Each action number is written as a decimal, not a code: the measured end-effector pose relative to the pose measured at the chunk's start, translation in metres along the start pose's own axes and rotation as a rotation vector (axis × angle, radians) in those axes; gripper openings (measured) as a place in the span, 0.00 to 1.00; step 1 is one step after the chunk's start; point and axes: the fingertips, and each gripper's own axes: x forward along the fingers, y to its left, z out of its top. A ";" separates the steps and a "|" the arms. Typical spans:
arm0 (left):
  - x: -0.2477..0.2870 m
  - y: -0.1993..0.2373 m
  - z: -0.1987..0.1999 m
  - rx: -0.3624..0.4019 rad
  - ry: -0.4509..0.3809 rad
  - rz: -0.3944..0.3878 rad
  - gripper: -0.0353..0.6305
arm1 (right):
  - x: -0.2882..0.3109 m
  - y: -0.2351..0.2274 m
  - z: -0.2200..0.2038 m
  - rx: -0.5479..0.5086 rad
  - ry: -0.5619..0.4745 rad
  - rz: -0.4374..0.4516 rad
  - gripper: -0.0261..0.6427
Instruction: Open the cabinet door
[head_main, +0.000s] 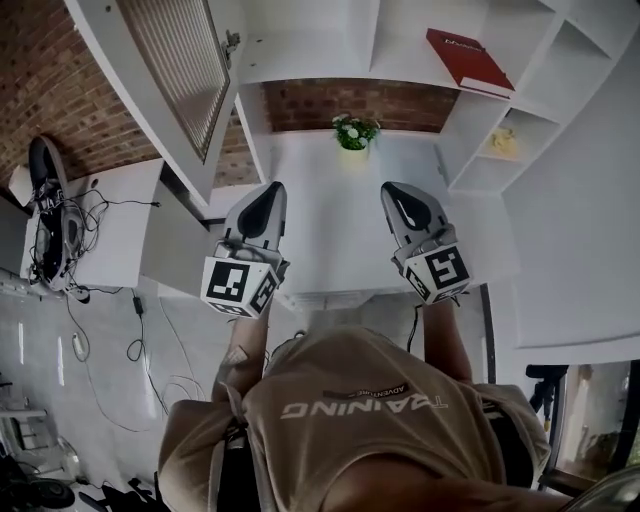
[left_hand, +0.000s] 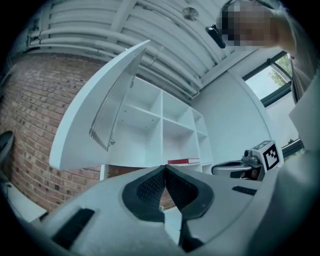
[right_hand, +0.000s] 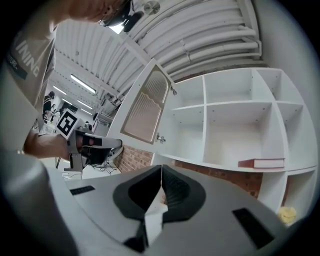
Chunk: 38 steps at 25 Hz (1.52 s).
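Overhead, a white shelf unit (head_main: 362, 30) (right_hand: 239, 104) (left_hand: 162, 120) of open compartments fills the far part of the scene, mounted on a red brick wall (head_main: 345, 105).

The cabinet door (head_main: 185, 60) (left_hand: 100, 115) (right_hand: 147, 105) stands swung wide open at the unit's left end. It is a white frame around a ribbed glass panel, with a small metal catch (right_hand: 160, 138) on its edge, and it reaches out toward the near side.

Below the shelves lies a white desk top (head_main: 320, 230). A lower white table (head_main: 115, 230) to its left carries a tangle of cables.

Both tools hover above the desk, side by side and well apart, clear of the door. The left gripper (head_main: 268, 192) (left_hand: 165, 167) has its jaws pressed together with nothing between them. The right gripper (head_main: 402, 196) (right_hand: 161, 168) is likewise clenched and empty.

A red book (head_main: 468, 60) (right_hand: 262, 163) (left_hand: 182, 161) lies flat in a right-hand compartment. A small potted plant (head_main: 354, 131) with white flowers sits at the far edge of the desk, against the brick. A small yellow object (head_main: 503, 143) (right_hand: 286, 215) rests in a lower compartment at the right.
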 end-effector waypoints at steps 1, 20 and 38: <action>-0.001 0.001 0.005 0.006 -0.008 -0.003 0.06 | 0.000 0.001 0.002 -0.009 -0.001 -0.002 0.06; -0.017 0.015 0.014 -0.079 -0.030 -0.062 0.06 | 0.010 0.008 0.009 0.081 -0.015 -0.057 0.06; -0.020 -0.014 0.017 -0.049 -0.042 -0.144 0.06 | -0.001 0.025 0.020 0.042 0.005 0.012 0.06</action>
